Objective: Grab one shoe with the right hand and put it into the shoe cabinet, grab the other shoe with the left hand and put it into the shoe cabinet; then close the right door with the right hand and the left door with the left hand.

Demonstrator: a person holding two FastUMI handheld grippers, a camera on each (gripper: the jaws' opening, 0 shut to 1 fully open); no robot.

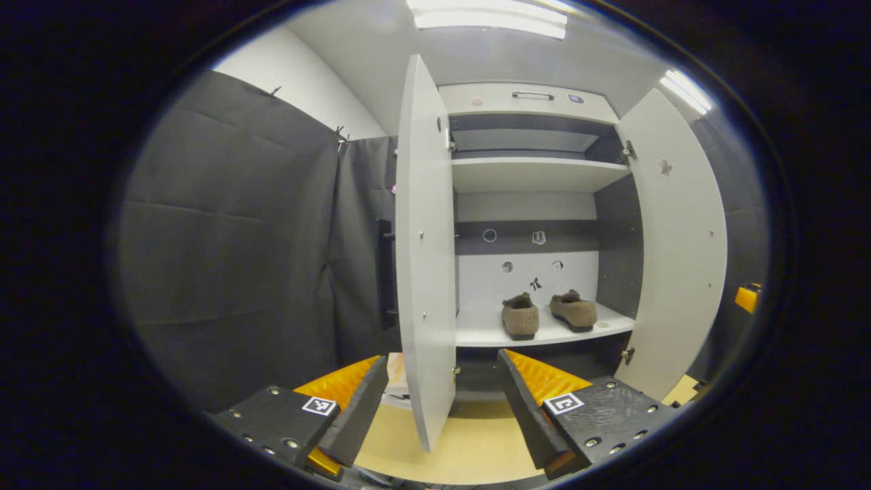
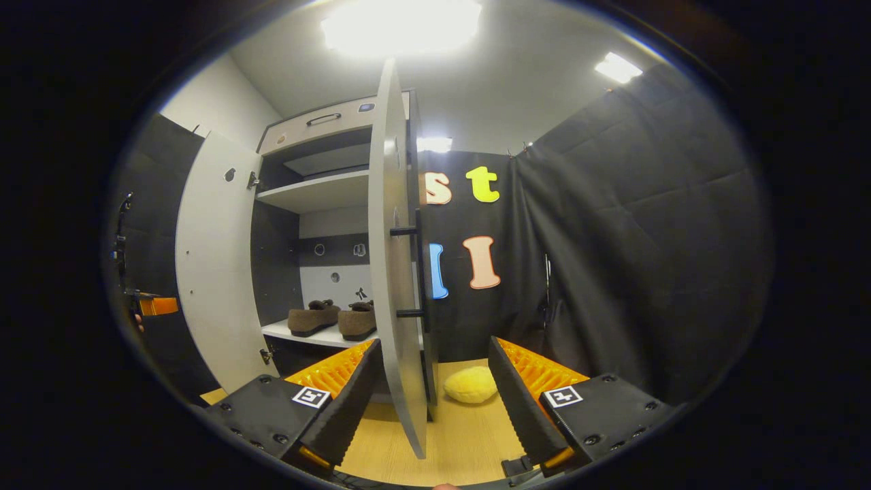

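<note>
Shoes: we are seeing both shoes, left shoe and right shoe, sitting side by side on the lower shelf of the cabinet; we are judging the placing steps done and the doors still to close.
Right door: in the right gripper view the right door is standing open, edge-on toward us, with its handle on the outer face away from the cabinet; the door's edge is sitting between the spread fingers of the right gripper.
Right gripper: we are holding it wide open, gripping nothing; neither finger appears to be pressing on the door.
Left door: in the left gripper view the left door is standing open, its edge between the fingers of the left gripper.
Left gripper: also spread wide, holding nothing.
Risk, order: we are judging that swinging the left door first would break the asked order.
Risk, push: pushing on a thin edge may let a finger slip off; the door could swing back or slam.
Risk, fingers: a finger left inside the cabinet side could be getting pinched as the door closes.
Risk, floor: a yellow lump is lying on the floor just outside the cabinet, beyond the right door; we doubt it is blocking the swing, but cannot tell.
</note>
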